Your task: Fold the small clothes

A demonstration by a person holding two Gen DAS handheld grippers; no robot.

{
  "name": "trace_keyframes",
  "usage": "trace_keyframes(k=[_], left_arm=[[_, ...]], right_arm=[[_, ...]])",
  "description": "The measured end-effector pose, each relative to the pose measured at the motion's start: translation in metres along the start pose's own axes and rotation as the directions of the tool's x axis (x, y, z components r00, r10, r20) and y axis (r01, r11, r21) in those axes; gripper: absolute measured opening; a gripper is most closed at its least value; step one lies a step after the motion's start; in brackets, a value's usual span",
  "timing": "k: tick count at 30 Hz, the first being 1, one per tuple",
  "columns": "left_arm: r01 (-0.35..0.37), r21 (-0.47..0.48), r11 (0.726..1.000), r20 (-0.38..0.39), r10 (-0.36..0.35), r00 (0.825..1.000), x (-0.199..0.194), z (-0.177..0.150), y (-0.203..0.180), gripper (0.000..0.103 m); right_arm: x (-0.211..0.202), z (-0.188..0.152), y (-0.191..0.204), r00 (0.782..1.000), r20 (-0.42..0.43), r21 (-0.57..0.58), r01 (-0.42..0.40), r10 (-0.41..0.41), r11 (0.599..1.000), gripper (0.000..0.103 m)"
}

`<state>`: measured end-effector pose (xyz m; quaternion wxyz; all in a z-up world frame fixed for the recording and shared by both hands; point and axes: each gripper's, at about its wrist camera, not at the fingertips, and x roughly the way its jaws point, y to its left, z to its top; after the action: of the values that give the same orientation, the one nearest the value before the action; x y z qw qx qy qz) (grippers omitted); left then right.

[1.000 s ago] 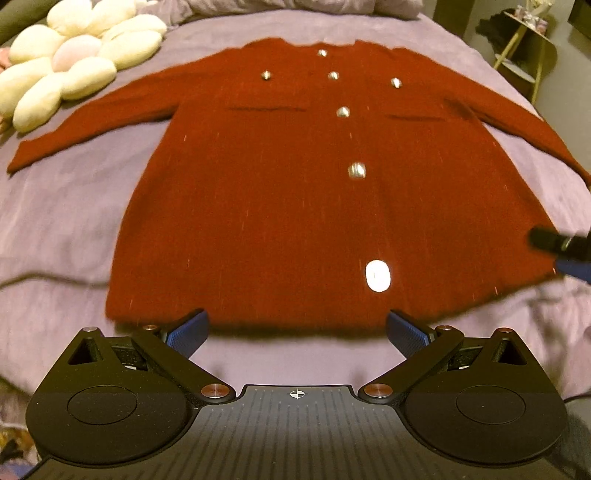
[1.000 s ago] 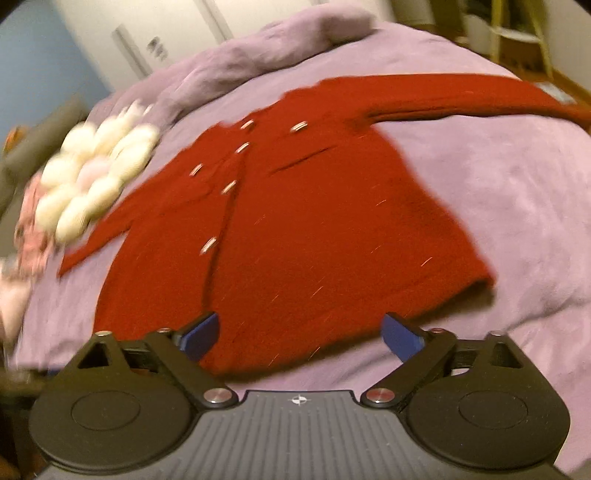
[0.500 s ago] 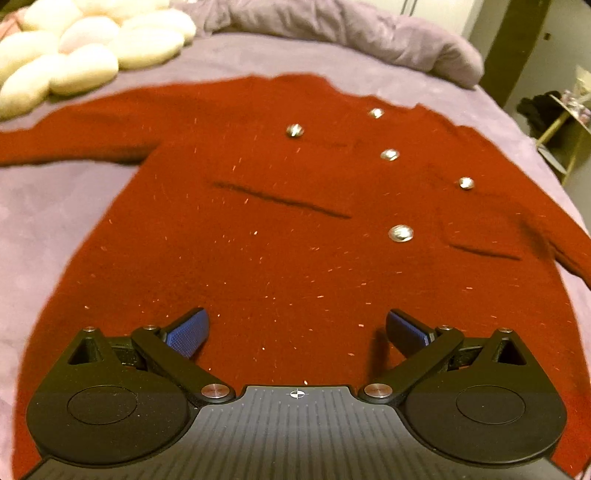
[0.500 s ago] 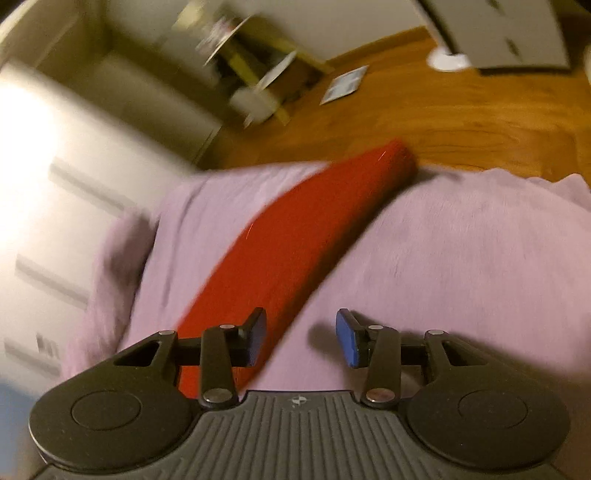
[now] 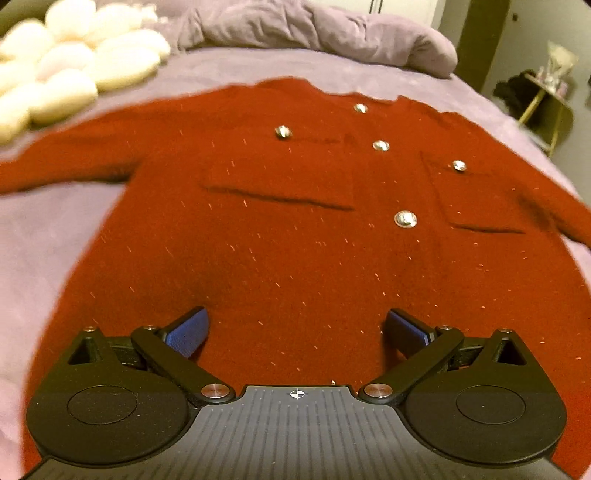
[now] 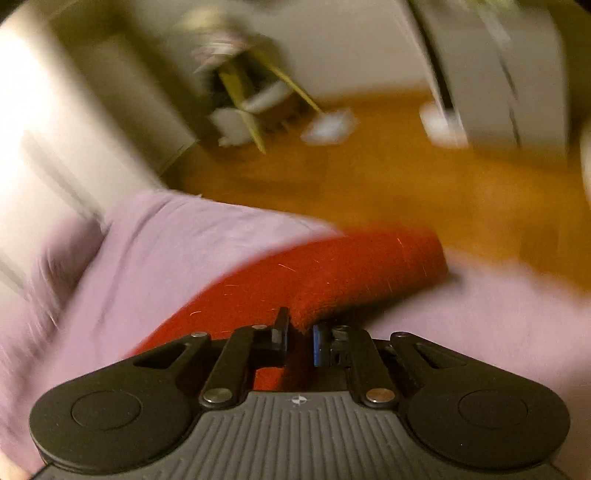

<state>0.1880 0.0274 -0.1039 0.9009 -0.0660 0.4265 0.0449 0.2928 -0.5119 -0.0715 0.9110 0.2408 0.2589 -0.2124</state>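
the step in hand is judged to be the first sleeve fold: a red cardigan (image 5: 295,229) is spread flat, front up, on a bed (image 5: 55,221) covered in lilac cloth, and one sleeve is being gripped for folding inward.

the body of the cardigan is seen straight ahead of the left fingers (image 5: 297,330), filling the space between and beyond them; its collar lies at the far end, near a bunched duvet (image 5: 325,33), and a pale flower-shaped cushion (image 5: 70,74) lies far off to the left. the left fingers are spread wide and released, with nothing pinched; whether their tips touch the knit cannot be told.

the sleeve (image 6: 332,273) runs ahead of the right fingers (image 6: 298,338), its cuff beyond them toward the bed's edge. the right fingers are closing on a fold of it, red cloth being pressed between the blue pads (image 6: 317,345).

the next move is judged to call for the sleeve being carried across onto the body, while the body is held down if it drags.

the silver buttons (image 5: 405,219) lie ahead and slightly right of the left fingers.
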Motion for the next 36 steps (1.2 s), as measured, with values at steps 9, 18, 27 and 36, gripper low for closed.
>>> trace_keyframes(k=[9,18,27,36], left_arm=[[0.308,-0.079,0.948,0.126,-0.297,0.947,-0.011,0.065,-0.008,0.103],[0.426,-0.256,0.868,0.021,-0.435,0.900,0.085,0.116,-0.020,0.080],[0.401,-0.307,0.863,-0.036,-0.432,0.901,0.136,0.140,-0.033,0.011],[0.418,-0.168,0.893,0.154,-0.395,0.906,0.065,0.173,0.008,0.012]], right_arm=[[-0.119,-0.099,0.202,0.806,-0.219,-0.609,-0.553,0.550,0.569,0.052],[-0.094,-0.117,0.143,0.819,-0.339,-0.398,-0.570,0.462,0.719,0.052],[-0.070,-0.119,0.089,0.775,-0.391,-0.095,-0.570,0.496,0.816,0.050],[-0.028,-0.110,0.111,0.710,-0.397,0.183,-0.560,0.582,0.808,0.050]])
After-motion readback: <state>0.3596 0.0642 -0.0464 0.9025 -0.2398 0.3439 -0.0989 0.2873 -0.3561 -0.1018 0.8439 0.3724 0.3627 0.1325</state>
